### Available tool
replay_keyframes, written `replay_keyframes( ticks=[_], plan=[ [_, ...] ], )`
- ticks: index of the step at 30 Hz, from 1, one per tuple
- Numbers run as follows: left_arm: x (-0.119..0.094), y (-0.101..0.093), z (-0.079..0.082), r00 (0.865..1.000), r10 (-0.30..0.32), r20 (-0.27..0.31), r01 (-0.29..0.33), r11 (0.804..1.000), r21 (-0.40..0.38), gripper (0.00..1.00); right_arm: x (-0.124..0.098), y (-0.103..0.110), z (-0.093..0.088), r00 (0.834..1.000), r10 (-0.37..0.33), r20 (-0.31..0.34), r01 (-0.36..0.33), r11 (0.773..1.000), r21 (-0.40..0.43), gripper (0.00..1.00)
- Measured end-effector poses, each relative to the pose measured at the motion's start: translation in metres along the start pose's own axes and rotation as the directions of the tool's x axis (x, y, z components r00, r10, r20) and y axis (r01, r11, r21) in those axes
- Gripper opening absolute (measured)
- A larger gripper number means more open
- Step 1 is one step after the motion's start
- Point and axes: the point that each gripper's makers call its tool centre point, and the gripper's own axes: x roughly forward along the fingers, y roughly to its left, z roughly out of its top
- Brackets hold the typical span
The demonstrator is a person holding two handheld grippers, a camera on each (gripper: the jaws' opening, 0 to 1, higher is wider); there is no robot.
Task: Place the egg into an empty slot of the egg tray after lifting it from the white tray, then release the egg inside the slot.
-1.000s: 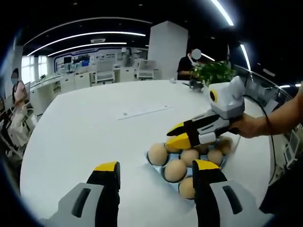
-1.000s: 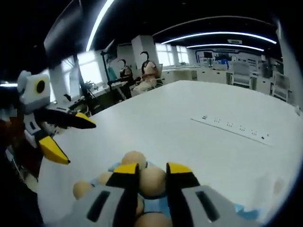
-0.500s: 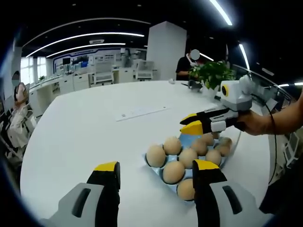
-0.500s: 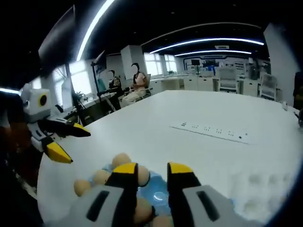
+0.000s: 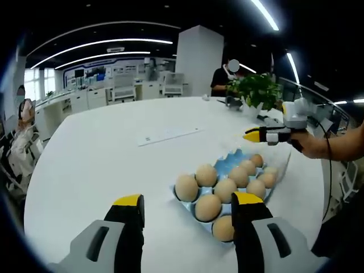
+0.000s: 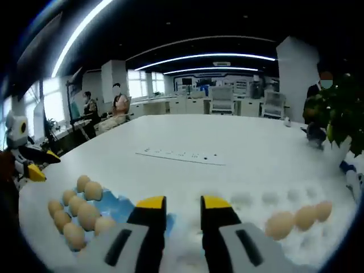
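Right gripper (image 6: 183, 206) empty, jaws a narrow gap apart, above the white tray (image 6: 267, 206) with three eggs (image 6: 280, 224) at its right. Left gripper (image 5: 187, 203) wide, empty, near the blue egg tray (image 5: 228, 165), nine eggs in slots. All on the tabletop (image 5: 102, 159).

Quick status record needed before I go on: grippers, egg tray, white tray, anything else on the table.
left gripper: open, empty, hovering near the blue egg tray
right gripper: open, empty, over the table between the two trays
blue egg tray: many slots filled with eggs; blue empty slots at one end
white tray: three eggs in a row
table: white, round; power strip lying flat
potted plant: at the table's far edge in the left gripper view
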Motion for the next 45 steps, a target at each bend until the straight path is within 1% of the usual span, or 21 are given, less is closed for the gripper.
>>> replay_keyframes(
  ticks=[1, 4, 6, 7, 8, 9, 10, 12, 14, 18, 19, 20, 22, 23, 24, 25, 34, 37, 38, 42, 45],
  plan=[
    [0.000, 0.000, 0.000, 1.000, 0.000, 0.000, 0.000, 1.000, 0.000, 0.61, -0.003, -0.008, 0.002, 1.000, -0.021, 0.009, 0.021, 1.000, 0.001, 0.24],
    [0.001, -0.001, 0.000, 1.000, -0.004, -0.001, 0.004, 1.000, 0.002, 0.61, -0.010, -0.044, -0.003, 0.993, -0.115, -0.004, 0.115, 0.993, -0.006, 0.25],
    [0.001, -0.002, 0.000, 1.000, -0.006, -0.001, 0.006, 1.000, 0.003, 0.61, -0.015, -0.061, -0.010, 0.986, -0.163, -0.030, 0.163, 0.986, 0.017, 0.26],
    [0.001, -0.002, 0.001, 1.000, -0.007, -0.001, 0.007, 1.000, 0.003, 0.61, -0.016, -0.063, -0.010, 0.985, -0.168, -0.031, 0.169, 0.985, 0.019, 0.26],
    [0.001, -0.002, 0.001, 1.000, -0.008, -0.001, 0.008, 1.000, 0.003, 0.61, -0.018, -0.070, -0.011, 0.982, -0.186, -0.029, 0.187, 0.982, 0.025, 0.26],
    [0.001, -0.002, 0.001, 1.000, -0.008, -0.001, 0.008, 1.000, 0.002, 0.61, -0.019, -0.075, -0.013, 0.979, -0.200, -0.033, 0.201, 0.979, 0.018, 0.26],
    [0.001, -0.002, 0.000, 1.000, -0.008, -0.002, 0.008, 1.000, 0.001, 0.61, -0.022, -0.082, -0.018, 0.974, -0.221, -0.055, 0.222, 0.975, 0.011, 0.26],
    [0.001, -0.002, 0.000, 1.000, -0.009, -0.003, 0.009, 1.000, 0.002, 0.61, -0.024, -0.087, -0.020, 0.970, -0.237, -0.056, 0.238, 0.971, 0.008, 0.26],
    [0.001, -0.001, -0.001, 1.000, -0.007, -0.005, 0.007, 1.000, 0.001, 0.61, -0.024, -0.092, -0.025, 0.965, -0.249, -0.077, 0.250, 0.968, 0.008, 0.27],
    [0.001, -0.001, -0.001, 1.000, -0.005, -0.005, 0.005, 1.000, 0.001, 0.61, -0.023, -0.096, -0.027, 0.961, -0.263, -0.090, 0.265, 0.964, 0.004, 0.27],
    [0.001, -0.001, -0.001, 1.000, -0.005, -0.006, 0.005, 1.000, 0.001, 0.61, -0.023, -0.100, -0.029, 0.955, -0.277, -0.107, 0.280, 0.960, 0.011, 0.27],
    [0.000, 0.000, -0.001, 1.000, -0.004, -0.007, 0.004, 1.000, 0.001, 0.61, -0.023, -0.101, -0.030, 0.954, -0.281, -0.107, 0.284, 0.959, 0.013, 0.27],
    [-0.001, 0.001, -0.001, 1.000, 0.000, -0.007, 0.000, 1.000, -0.001, 0.61, -0.021, -0.102, -0.038, 0.952, -0.272, -0.139, 0.279, 0.960, 0.028, 0.28],
    [-0.001, 0.001, -0.002, 1.000, 0.000, -0.007, 0.000, 1.000, -0.002, 0.61, -0.019, -0.102, -0.039, 0.954, -0.267, -0.138, 0.271, 0.962, 0.014, 0.29],
    [-0.001, 0.002, -0.002, 1.000, 0.001, -0.008, -0.001, 1.000, -0.002, 0.61, -0.018, -0.102, -0.045, 0.951, -0.258, -0.168, 0.261, 0.965, -0.003, 0.30],
    [-0.001, 0.002, -0.002, 1.000, 0.002, -0.010, -0.002, 1.000, -0.001, 0.61, -0.017, -0.102, -0.042, 0.955, -0.257, -0.148, 0.260, 0.966, 0.001, 0.31],
    [0.001, 0.000, -0.005, 1.000, -0.002, -0.026, 0.002, 1.000, -0.013, 0.66, -0.013, -0.103, -0.041, 0.966, -0.206, -0.155, 0.205, 0.978, -0.021, 0.31],
    [0.002, -0.002, -0.006, 1.000, -0.006, -0.029, 0.005, 1.000, -0.010, 0.68, -0.012, -0.102, -0.041, 0.967, -0.194, -0.162, 0.189, 0.981, -0.046, 0.31],
    [0.002, -0.002, -0.006, 1.000, -0.006, -0.029, 0.005, 1.000, -0.010, 0.69, -0.012, -0.102, -0.041, 0.967, -0.194, -0.163, 0.189, 0.981, -0.045, 0.31],
    [0.002, -0.001, -0.004, 1.000, 0.004, -0.020, -0.004, 1.000, -0.009, 0.81, -0.011, -0.104, -0.040, 0.967, -0.182, -0.179, 0.173, 0.983, -0.064, 0.30],
    [0.002, 0.000, -0.004, 1.000, 0.001, -0.021, -0.002, 1.000, -0.012, 0.80, -0.010, -0.103, -0.040, 0.965, -0.180, -0.188, 0.169, 0.983, -0.075, 0.27]
  ],
)
